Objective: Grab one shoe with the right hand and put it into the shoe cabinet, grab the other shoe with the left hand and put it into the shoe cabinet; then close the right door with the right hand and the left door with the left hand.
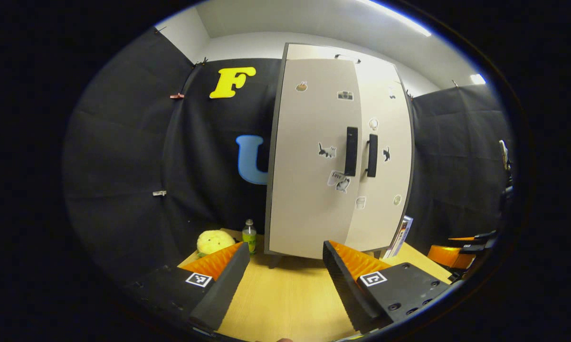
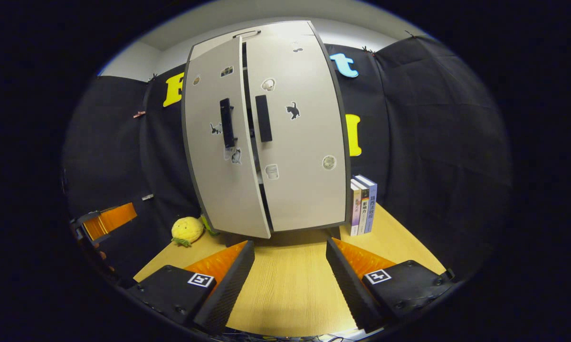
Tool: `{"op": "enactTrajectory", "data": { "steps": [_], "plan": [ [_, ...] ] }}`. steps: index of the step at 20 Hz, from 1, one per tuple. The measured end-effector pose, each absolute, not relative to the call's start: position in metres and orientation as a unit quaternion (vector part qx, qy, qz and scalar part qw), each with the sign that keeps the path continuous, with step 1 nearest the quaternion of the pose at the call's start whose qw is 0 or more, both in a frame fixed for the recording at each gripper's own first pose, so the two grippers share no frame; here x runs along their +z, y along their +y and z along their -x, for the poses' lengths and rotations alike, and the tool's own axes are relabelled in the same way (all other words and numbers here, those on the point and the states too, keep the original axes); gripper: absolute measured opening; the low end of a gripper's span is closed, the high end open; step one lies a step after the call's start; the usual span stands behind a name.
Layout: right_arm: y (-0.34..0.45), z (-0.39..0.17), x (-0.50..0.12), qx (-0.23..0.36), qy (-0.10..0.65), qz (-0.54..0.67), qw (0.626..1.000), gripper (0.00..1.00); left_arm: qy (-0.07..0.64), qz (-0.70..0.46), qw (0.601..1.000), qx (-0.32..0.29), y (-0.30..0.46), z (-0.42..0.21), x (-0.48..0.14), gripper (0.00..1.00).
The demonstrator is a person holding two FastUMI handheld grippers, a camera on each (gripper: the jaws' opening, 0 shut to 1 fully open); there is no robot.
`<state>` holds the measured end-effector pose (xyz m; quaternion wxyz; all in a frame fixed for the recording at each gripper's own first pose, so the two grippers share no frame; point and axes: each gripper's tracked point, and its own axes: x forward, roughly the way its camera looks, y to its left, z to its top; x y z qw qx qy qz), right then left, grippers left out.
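One shoe cabinet point(image 2: 266, 142) stands at the desk's point(image 2: 290, 285) back edge, its two doors nearly shut, with three books point(image 2: 363, 205), one plush toy point(image 2: 187, 230) and one bottle point(image 1: 249, 235) beside it. It rises straight ahead of my left tongs point(image 1: 285, 280) and right tongs point(image 2: 290, 280), both spread and holding nothing.

A yellow plush toy point(image 2: 186, 229) lay on the wooden tabletop point(image 2: 290, 285), a small green bottle point(image 1: 249, 236) stood upright beside it, and three books point(image 2: 363, 204) stood upright together farther along.
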<state>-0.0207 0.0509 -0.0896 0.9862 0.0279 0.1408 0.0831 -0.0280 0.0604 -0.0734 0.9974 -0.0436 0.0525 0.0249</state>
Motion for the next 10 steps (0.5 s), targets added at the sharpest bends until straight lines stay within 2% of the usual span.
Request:
{"op": "enactTrajectory", "data": {
  "steps": [10],
  "plan": [
    [0.086,0.029,-0.117,0.131,0.174,-0.008,0.976,0.99,0.059,0.074,0.995,0.036,0.058,0.029,-0.086,0.97]
  ]
}}
